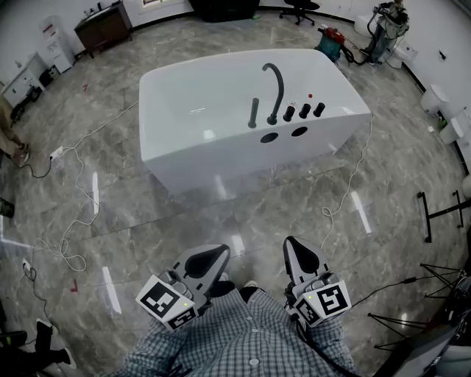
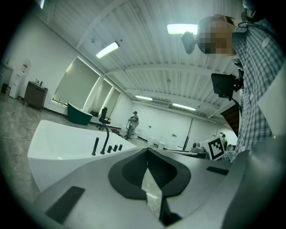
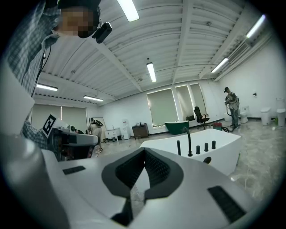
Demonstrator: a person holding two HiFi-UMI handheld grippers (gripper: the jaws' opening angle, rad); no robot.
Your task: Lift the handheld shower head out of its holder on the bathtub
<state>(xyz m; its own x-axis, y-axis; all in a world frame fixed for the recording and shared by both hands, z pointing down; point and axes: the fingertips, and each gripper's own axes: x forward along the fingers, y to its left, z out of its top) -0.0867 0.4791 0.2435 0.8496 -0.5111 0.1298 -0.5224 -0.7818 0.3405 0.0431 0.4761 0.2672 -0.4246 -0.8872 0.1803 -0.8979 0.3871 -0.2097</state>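
A white freestanding bathtub (image 1: 221, 147) stands on the marble floor ahead of me. On its near rim the dark handheld shower head (image 1: 254, 113) stands upright in its holder, beside a curved spout (image 1: 275, 87) and three knobs (image 1: 304, 111). My left gripper (image 1: 222, 252) and right gripper (image 1: 290, 242) hang low in front of my checked shirt, well short of the tub, both shut with nothing between the jaws. The left gripper view has its jaws (image 2: 147, 150) meeting, with the shower head (image 2: 95, 146) far off. The right gripper (image 3: 144, 150) sees the shower head (image 3: 178, 147) too.
White cables (image 1: 73, 213) trail over the floor left of the tub, and another cable (image 1: 353, 177) runs down on its right. A black stand (image 1: 441, 213) and tripod legs sit at the right edge. A cabinet (image 1: 103, 28), an office chair (image 1: 298, 9) and a red vacuum (image 1: 333, 37) stand behind.
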